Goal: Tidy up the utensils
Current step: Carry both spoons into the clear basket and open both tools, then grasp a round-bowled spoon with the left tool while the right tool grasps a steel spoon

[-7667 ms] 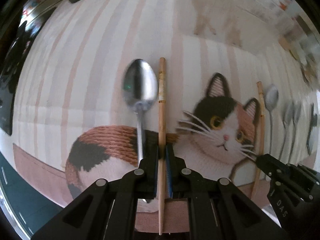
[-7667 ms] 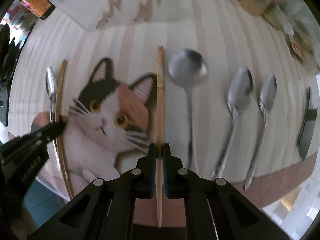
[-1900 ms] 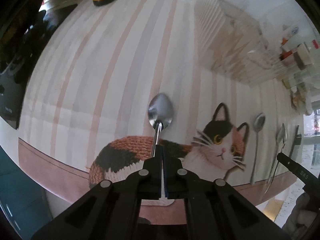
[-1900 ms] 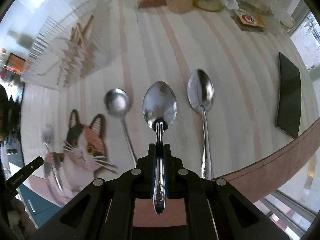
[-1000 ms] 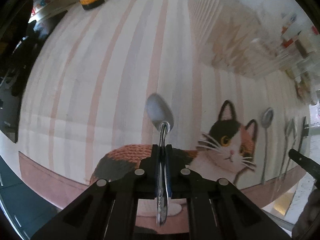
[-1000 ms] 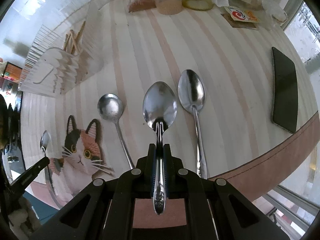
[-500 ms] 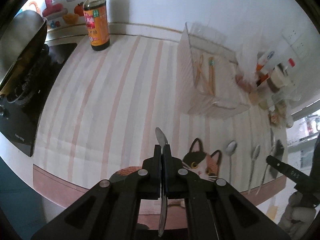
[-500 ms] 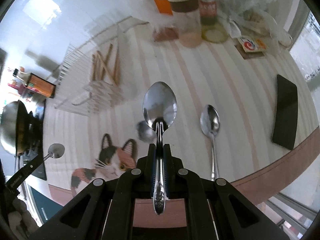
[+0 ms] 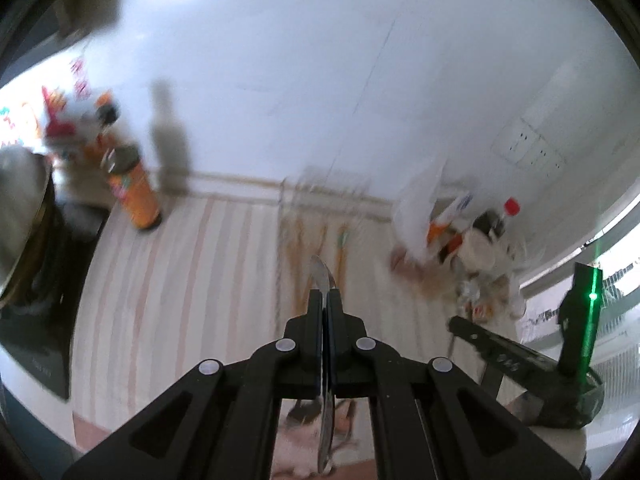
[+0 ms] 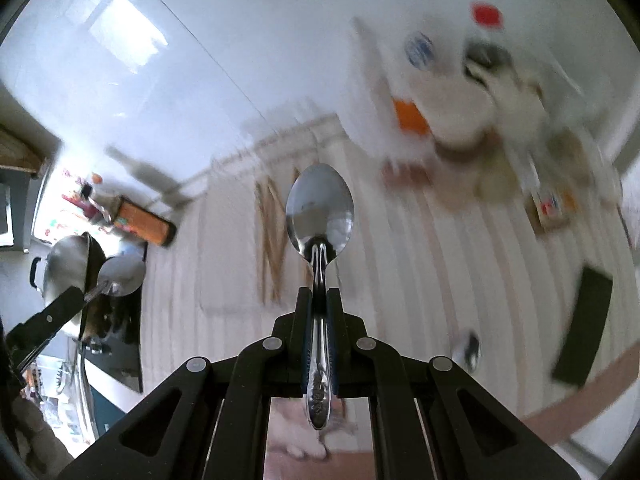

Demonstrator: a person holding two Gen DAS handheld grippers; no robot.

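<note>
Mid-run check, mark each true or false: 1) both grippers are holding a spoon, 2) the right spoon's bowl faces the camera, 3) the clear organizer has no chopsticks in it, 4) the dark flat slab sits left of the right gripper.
1. True: the left gripper is shut on the left spoon, the right gripper on the right spoon.
2. True.
3. False: wooden chopsticks lie inside the clear organizer.
4. False: the dark slab lies to its right, near the table edge.
</note>
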